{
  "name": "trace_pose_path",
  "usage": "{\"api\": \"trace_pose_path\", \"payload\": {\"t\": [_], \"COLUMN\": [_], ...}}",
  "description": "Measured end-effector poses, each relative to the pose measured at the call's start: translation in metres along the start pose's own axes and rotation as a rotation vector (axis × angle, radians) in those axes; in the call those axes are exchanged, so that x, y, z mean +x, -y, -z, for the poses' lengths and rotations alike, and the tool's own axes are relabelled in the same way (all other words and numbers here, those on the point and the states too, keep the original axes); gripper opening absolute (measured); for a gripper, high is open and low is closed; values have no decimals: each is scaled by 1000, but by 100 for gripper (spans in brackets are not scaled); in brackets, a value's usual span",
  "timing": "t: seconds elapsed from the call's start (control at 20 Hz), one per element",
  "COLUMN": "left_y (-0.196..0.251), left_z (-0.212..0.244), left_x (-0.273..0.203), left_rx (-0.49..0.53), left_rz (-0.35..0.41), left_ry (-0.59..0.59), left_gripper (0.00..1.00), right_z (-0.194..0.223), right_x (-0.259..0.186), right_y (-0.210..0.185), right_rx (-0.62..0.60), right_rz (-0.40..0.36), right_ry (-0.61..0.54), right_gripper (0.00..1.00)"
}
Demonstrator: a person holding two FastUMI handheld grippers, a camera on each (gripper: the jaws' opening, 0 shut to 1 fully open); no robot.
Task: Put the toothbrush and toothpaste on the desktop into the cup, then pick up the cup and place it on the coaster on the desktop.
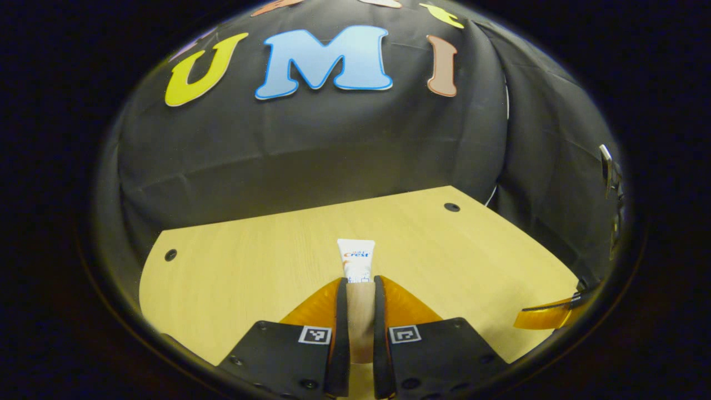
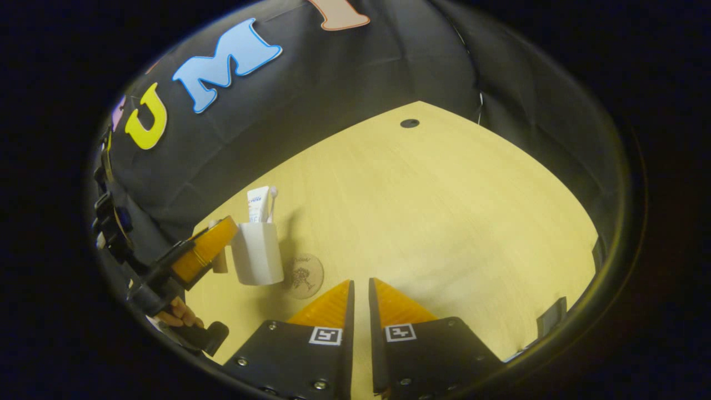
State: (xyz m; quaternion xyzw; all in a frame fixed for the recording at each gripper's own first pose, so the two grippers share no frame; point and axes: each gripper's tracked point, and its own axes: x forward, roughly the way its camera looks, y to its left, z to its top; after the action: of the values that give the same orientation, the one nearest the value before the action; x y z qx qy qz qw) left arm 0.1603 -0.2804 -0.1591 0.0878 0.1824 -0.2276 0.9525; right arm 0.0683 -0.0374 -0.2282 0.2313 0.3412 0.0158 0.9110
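Observation:
A white cup [image 2: 256, 253] hangs at the left of the right gripper view, upright, with a white toothpaste tube [image 2: 257, 204] and a toothbrush [image 2: 272, 201] standing in it. My left gripper [image 2: 214, 250] grips it from the left by a pale handle. In the left gripper view that handle [image 1: 361, 316] sits pinched between my left gripper [image 1: 360, 280] fingers, and the toothpaste tube [image 1: 356, 258] rises just beyond them. A round wooden coaster [image 2: 304, 275] lies just right of the cup's base, which covers its left edge. My right gripper [image 2: 361, 289] is shut on nothing, just right of the coaster.
The light wooden desktop [image 2: 444, 211] has dark round holes [image 2: 409, 123] near its far corners and ends at the black cloth wall. A hand [image 2: 178, 314] holds the left gripper. A finger of the right gripper [image 1: 547, 316] shows at the right edge of the left gripper view.

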Motion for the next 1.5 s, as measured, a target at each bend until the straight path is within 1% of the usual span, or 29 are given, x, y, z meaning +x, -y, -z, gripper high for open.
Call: {"api": "trace_pose_path", "payload": {"t": [0.2,0.35,0.45,0.65,0.9,1.2,1.35,1.5], "left_y": [24,30,31,34,45,49,49,50], "left_z": [-11,3,0,7,33,69,85,103], "left_x": [19,27,30,17,-19,-48,-57,-63], "left_rx": [25,-6,-7,-25,-24,-44,-57,-43], "left_rz": [16,15,6,-4,7,19,13,1], "left_ry": [24,9,30,34,17,-36,-60,-87], "left_gripper": [23,23,24,24,24,24,24,23], "right_z": [-4,-13,-15,-23,-33,-42,-44,-49], "right_x": [-4,-6,-13,-9,9,21,25,24], "right_y": [8,14,22,24,2,-15,-21,-27], "right_rx": [3,2,0,3,-10,-43,-51,-61], "right_rz": [9,19,26,25,-8,-38,-51,-65], "right_ry": [2,4,5,6,-2,-5,-3,-4], "right_gripper": [14,14,14,14,14,14,14,14]}}
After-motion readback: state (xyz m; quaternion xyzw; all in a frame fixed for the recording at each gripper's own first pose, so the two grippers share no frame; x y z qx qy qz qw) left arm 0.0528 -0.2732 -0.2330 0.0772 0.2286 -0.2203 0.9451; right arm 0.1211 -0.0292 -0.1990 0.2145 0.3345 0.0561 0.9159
